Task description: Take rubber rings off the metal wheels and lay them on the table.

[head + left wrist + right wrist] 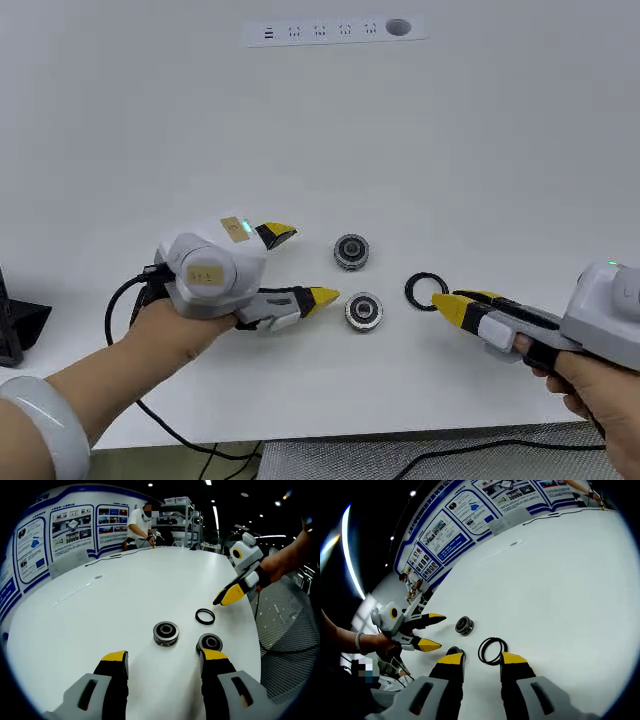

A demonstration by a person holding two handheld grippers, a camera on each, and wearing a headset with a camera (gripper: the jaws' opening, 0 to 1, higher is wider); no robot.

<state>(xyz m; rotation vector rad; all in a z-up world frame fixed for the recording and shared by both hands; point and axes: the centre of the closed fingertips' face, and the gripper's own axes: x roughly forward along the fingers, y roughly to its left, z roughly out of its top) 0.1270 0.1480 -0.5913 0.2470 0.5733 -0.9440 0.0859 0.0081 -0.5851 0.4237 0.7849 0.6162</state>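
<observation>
Rubber ring (409, 290), black and thin, is seen lying flat on the white desk (300, 150), toward the front edge and right of the middle, apart from both wheels. Two metal wheels are placed just left of it: the far wheel (351, 251) stands further from the front edge and the near wheel (363, 311) closer to it, with a small gap between them.

The left tool (305, 265) is held on its side, left of the wheels. Its jaws are spread wide and nothing is held between them. One yellow tip is close to the near wheel, and no contact is seen.

The right tool (455, 300) is held low, just right of the ring. In the right gripper view its jaws are parted and nothing is gripped, and the ring (480, 652) lies on the desk just ahead of the gap between the tips.

A power strip (335, 30) is laid far back on the desk. A black cable (150, 412) from the left tool is hung over the front edge.
</observation>
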